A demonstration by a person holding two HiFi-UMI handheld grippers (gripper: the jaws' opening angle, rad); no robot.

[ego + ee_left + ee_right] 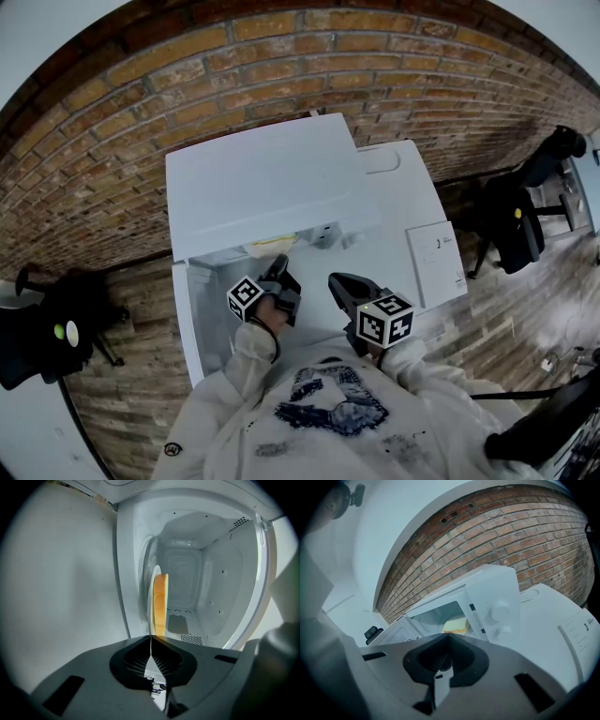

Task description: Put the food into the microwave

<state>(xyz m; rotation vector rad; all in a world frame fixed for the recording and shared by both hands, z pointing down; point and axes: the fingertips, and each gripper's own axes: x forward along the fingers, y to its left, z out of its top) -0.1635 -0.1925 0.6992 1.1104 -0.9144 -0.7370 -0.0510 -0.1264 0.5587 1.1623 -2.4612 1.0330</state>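
Brick wall (281, 75) behind; white surface (412, 197) carries microwave (262, 178) at its rear left, door (202, 319) swung open towards the surface's left edge

Left arm: white sleeve reaches forward, left gripper (278, 270) tips at the cavity mouth, rolled on its side. Jaws pressed together on the rim of a plate (152, 588), seen as a thin white line between them

Right arm: bent, right gripper (339, 283) held back near the surface's front edge, aimed at the microwave front. Jaws closed, nothing between them

Food (160, 603): yellow-orange slab lying flat on the plate, inside the cavity just past the opening. Seen edge-on from the left gripper view, its length runs straight away from the jaw tips towards the cavity's back wall
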